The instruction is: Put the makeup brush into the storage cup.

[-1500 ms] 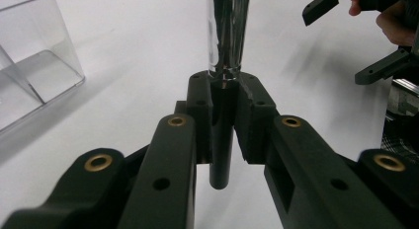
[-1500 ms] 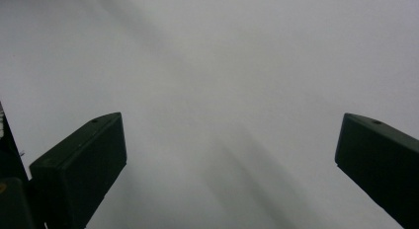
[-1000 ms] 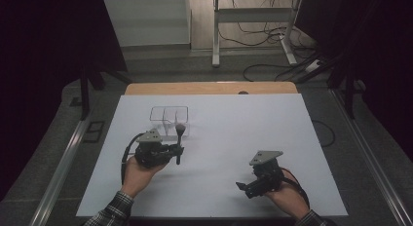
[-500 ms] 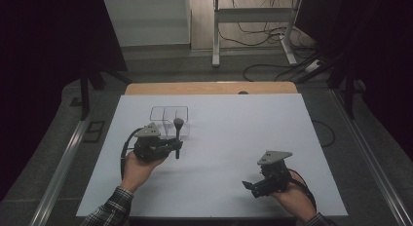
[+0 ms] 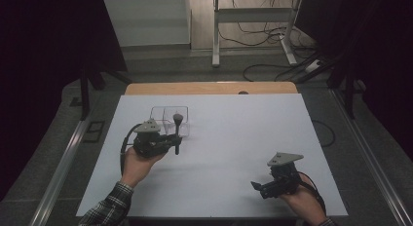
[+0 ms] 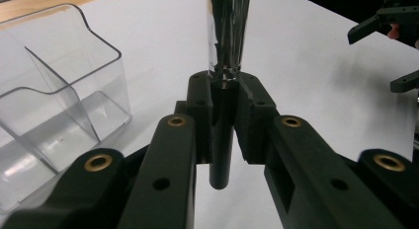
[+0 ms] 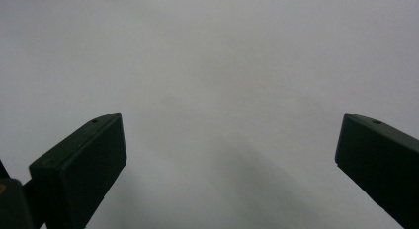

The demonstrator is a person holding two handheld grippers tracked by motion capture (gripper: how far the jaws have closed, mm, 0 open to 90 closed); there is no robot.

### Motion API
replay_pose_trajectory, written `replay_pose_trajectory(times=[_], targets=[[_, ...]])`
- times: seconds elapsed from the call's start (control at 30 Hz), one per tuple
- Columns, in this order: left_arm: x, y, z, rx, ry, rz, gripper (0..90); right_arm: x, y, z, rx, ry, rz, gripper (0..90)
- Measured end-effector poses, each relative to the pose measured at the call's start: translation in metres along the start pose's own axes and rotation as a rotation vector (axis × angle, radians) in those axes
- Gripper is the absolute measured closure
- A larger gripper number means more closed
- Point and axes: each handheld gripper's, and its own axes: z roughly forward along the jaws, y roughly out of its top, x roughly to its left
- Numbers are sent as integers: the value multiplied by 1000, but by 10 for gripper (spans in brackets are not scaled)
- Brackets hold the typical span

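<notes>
High view: left of centre in the frame, the left gripper (image 5: 171, 141) is clamped on a slim dark stick-shaped tool with a rounded silvery head (image 5: 178, 132), held upright just in front of a clear plastic two-compartment organiser box (image 5: 161, 111) on the white table top (image 5: 243, 133). The tool's head overlaps the box's right-hand compartment in the picture, but whether it is over the rim or only in front of it I cannot tell. At lower right the right gripper (image 5: 258, 186) hangs over bare table, well apart from the box.

Left gripper view: the two black jaws pinch the tool's dark round shaft (image 6: 223, 135) near its lower end, and the shiny tapered upper part (image 6: 228, 31) rises out of the top of the frame. The clear box (image 6: 59, 100) sits at the left, just beside the jaws. With so low a grip on a smooth shaft, the tall upper part could tip or slide as it is lifted over the wall; a jaw could also nudge the light box and push it across the table.

Right gripper view: its jaws stand wide apart at lower left and lower right, nothing between them, plain white table behind. It is not steadying the box, so nothing would stop that sliding.
</notes>
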Motion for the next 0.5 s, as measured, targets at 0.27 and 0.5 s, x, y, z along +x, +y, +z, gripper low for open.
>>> replay_pose_trajectory(times=[0.27,0.5], targets=[[3,6,-1,-5,11,9,781,-5,-8,-7,-8,-23,34,0],[8,10,-3,-14,20,8,781,-9,-14,-13,-17,-35,56,0]])
